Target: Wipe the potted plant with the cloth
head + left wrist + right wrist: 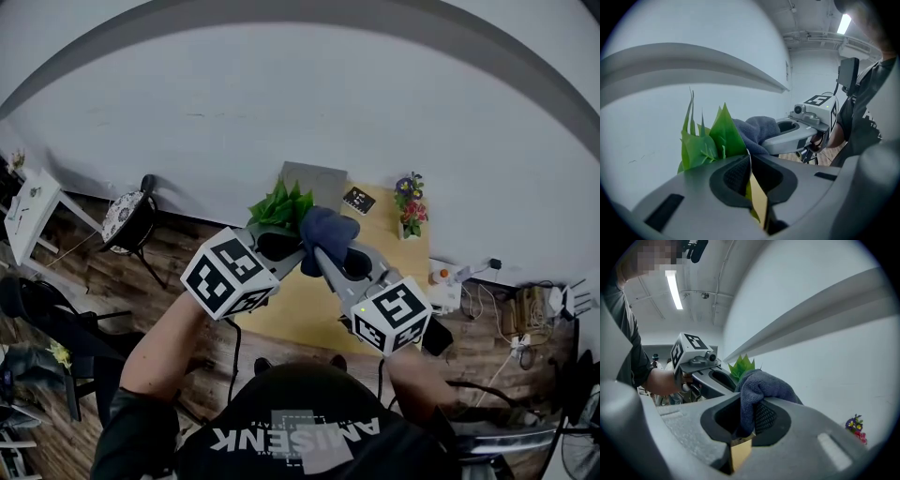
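Head view | yellow table (384, 239), wall (281, 112) | left hand-held gripper (750, 161) pinching leaf (727, 136) | right (747, 420) pinching cloth (764, 383)

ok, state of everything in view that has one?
left hand-held gripper: shut on a leaf of the potted plant
right hand-held gripper: shut on the cloth
cloth: bunched, held up beside the leaves
potted plant: leaves upright, one pinched; pot not visible
small flowers: upright, apart from both grippers
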The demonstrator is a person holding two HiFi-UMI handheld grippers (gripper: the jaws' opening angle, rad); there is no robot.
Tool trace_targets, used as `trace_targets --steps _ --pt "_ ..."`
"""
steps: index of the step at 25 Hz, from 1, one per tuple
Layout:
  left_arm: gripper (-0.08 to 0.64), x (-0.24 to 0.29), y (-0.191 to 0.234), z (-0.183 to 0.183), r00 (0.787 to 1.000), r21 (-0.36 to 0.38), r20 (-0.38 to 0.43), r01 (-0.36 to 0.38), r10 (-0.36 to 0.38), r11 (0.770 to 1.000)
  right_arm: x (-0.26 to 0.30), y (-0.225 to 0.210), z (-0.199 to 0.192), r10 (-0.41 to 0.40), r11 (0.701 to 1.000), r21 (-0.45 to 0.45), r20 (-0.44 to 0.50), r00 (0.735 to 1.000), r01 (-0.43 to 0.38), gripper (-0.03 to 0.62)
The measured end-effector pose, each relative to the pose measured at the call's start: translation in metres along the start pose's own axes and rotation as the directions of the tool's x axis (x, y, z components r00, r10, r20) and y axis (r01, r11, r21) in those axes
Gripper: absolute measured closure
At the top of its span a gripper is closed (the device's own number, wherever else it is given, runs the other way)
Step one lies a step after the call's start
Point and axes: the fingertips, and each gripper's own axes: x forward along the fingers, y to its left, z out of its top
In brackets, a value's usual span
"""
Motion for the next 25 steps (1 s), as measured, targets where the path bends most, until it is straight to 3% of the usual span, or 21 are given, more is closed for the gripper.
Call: trace_targets --steps 16,25 --pt "0.549 -0.006 -0.007 0.014 0.998 0.028 0.046 0.049 -0.050 0.998 -0.015 -0.028 -0.061 -0.064 0.993 0.090 -0.109 0.992 0.074 0.555" --pt "0.549 -0.005 -0.016 0.007 0.988 0.056 0.044 0.148 -0.150 0.987 -0.032 -0.044 -0.079 -0.109 0.981 0.141 -0.150 0.983 0.130 0.555"
